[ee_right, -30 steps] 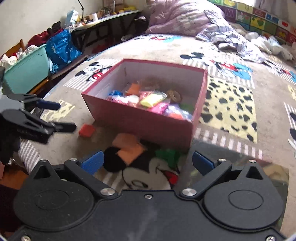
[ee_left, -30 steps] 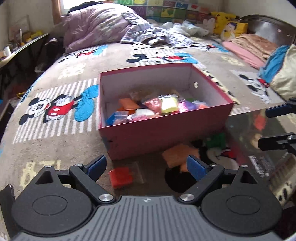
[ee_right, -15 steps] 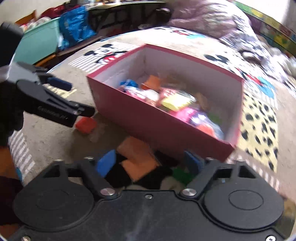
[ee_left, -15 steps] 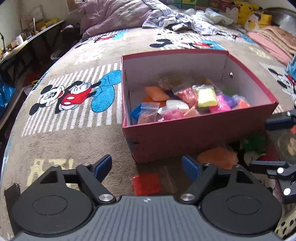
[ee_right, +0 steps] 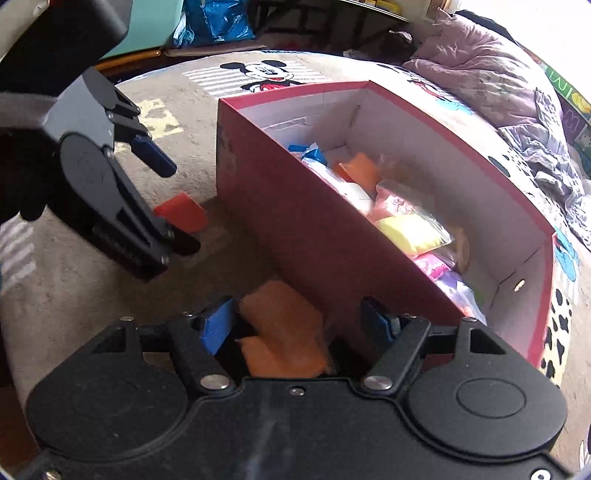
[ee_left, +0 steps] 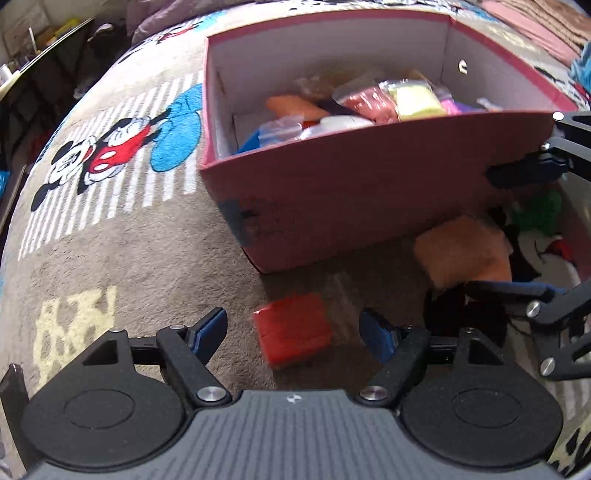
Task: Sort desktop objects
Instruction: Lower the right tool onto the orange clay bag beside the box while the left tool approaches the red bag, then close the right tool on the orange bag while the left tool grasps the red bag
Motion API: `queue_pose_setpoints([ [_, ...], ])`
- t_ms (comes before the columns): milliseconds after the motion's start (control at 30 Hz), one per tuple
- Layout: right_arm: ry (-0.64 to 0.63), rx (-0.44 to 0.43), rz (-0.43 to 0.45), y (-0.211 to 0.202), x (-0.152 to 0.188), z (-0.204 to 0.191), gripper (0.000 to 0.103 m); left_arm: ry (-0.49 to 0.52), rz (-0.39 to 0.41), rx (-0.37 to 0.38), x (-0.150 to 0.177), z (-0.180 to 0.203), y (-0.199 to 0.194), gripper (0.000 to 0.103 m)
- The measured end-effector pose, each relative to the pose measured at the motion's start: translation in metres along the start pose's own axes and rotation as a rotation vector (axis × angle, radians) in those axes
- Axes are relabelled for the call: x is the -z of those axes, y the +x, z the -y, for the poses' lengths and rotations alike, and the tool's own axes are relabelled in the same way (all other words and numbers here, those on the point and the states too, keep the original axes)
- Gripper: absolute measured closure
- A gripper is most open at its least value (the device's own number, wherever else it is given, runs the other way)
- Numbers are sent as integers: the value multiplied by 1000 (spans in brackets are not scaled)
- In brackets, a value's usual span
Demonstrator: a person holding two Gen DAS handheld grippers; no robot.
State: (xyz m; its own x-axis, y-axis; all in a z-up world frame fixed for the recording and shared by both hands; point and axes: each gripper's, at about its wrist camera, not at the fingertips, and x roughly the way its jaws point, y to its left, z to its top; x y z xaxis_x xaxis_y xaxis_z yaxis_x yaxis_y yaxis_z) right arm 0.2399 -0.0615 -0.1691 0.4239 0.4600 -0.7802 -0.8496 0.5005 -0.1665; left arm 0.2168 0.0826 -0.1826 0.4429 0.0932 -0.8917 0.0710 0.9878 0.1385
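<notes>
A red packet lies on the blanket in front of the pink-red box. My left gripper straddles it, open, with a gap on both sides. Orange packets lie against the box wall, and my right gripper is open around them with its pads not pressing. In the right wrist view my left gripper hovers over the red packet. In the left wrist view my right gripper brackets the orange packets. Several coloured packets fill the box.
A green packet lies beside the orange ones by the box corner. The surface is a bed with a cartoon-mouse blanket. A rumpled purple duvet lies beyond the box, and a blue bag and dark furniture stand past the bed's edge.
Both grippers have dropped closer to the blanket and narrowed their jaws. The left now frames the red packet, the right has rolled and moved in over the orange packets.
</notes>
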Motion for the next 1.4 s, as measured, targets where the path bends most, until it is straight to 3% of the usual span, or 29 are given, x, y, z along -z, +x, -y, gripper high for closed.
queue_pose_setpoints([
  [133,-57,6,-36,15,1,-12,28,29,-29,21,3,2,7,26],
  [300,-145,-166,-95,8,9,-26,29,117,-66,167,13,6,0,31],
  [400,-170,-257,-118,-3,13,-26,31,129,-51,170,20,2,-8,31],
  [500,-126,-130,-51,-15,12,-8,31,65,-11,159,21,-14,-14,31],
  [633,-76,-58,-11,-18,8,8,31,31,10,155,20,-25,-13,31],
  [867,-219,-61,-24,4,4,-14,36,104,44,196,12,-6,-15,31],
  [967,-223,-72,-85,16,-1,-17,36,129,40,186,13,-1,-13,31],
  [1167,-201,-245,-166,5,-5,-15,51,176,52,159,25,-8,-15,31],
  [1300,-228,-190,-137,-2,0,-15,50,280,81,105,33,-6,-16,31],
  [1400,-228,-172,-115,-4,-1,-16,43,351,108,84,35,-1,-17,31],
])
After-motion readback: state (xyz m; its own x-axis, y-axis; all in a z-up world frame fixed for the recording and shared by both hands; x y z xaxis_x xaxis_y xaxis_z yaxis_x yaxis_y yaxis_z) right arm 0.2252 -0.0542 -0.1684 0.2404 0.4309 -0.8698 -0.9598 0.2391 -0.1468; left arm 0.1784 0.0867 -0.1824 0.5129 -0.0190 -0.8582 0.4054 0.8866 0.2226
